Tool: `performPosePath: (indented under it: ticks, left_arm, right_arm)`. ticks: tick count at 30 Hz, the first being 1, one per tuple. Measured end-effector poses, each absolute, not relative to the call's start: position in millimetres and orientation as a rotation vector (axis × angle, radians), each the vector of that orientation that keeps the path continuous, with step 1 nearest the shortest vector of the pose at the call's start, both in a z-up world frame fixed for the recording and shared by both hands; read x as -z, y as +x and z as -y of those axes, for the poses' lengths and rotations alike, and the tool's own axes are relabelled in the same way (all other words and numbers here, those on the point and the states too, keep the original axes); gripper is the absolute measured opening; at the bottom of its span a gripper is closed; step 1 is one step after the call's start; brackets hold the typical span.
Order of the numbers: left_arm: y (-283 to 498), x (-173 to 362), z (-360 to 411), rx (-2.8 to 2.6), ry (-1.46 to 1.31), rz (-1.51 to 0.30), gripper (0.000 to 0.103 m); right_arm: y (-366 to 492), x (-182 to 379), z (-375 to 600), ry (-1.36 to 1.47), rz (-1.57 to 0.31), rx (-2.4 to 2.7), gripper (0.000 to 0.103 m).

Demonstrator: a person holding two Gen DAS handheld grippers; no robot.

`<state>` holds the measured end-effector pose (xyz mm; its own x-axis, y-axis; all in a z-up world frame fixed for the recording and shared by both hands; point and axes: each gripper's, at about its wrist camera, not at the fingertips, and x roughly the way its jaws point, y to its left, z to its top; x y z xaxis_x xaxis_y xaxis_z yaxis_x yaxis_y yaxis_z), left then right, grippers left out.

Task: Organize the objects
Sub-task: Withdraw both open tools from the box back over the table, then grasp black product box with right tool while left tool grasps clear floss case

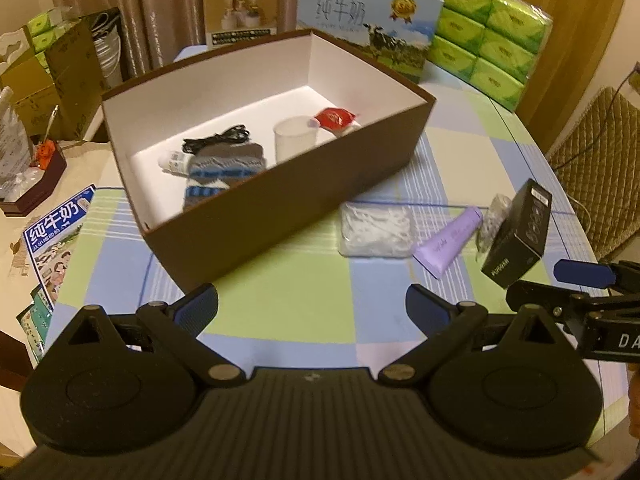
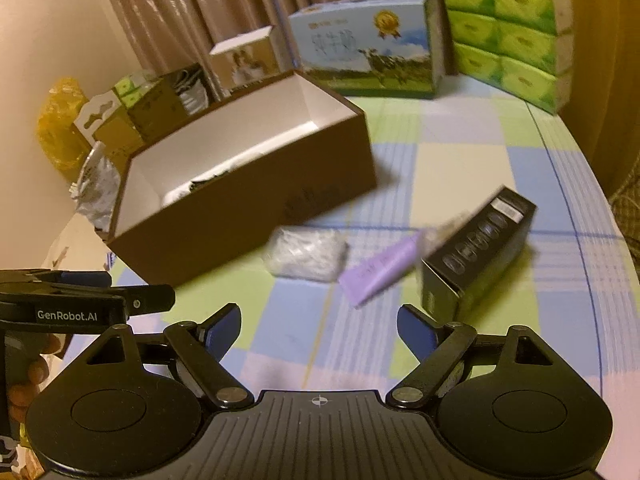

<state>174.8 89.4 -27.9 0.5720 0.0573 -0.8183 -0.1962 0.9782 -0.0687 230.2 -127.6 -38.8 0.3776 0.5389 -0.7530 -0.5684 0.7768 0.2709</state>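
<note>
Rounded bench (image 1: 384,288) under a checked cloth of blue, green and pale squares. Directly on it: open brown box (image 1: 304,196) toward the left; white packet (image 1: 376,230) just in front of the box's right end; purple tube (image 1: 450,240) beside that; black carton (image 1: 518,234) tilted at the tube's far side. Along the back edge, milk carton (image 1: 368,20), small beige box (image 1: 240,12) and stacked green tissue packs (image 1: 492,36)
</note>
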Motion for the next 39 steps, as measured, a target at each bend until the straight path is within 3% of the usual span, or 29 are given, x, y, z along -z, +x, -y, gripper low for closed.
performPosePath:
  ticks: [16,23,39]
  left_arm:
    - [191.3,61.4,-71.4,-0.138,-0.143,-0.958,0.099]
    - [207.1,79.7,-73.1,-0.148,-0.142,-0.980,0.099]
    - [244.5,103.3,-65.7,-0.108,-0.121,-0.999,0.099]
  right_arm:
    - [266.5,61.3,154.2,-0.003,-0.933,-0.465,0.082]
    - [290.2,71.8,142.4,-0.019,-0.928,-0.423,0.070]
    - [317.7,84.7,150.4,-0.059,-0.946,-0.386,0.051]
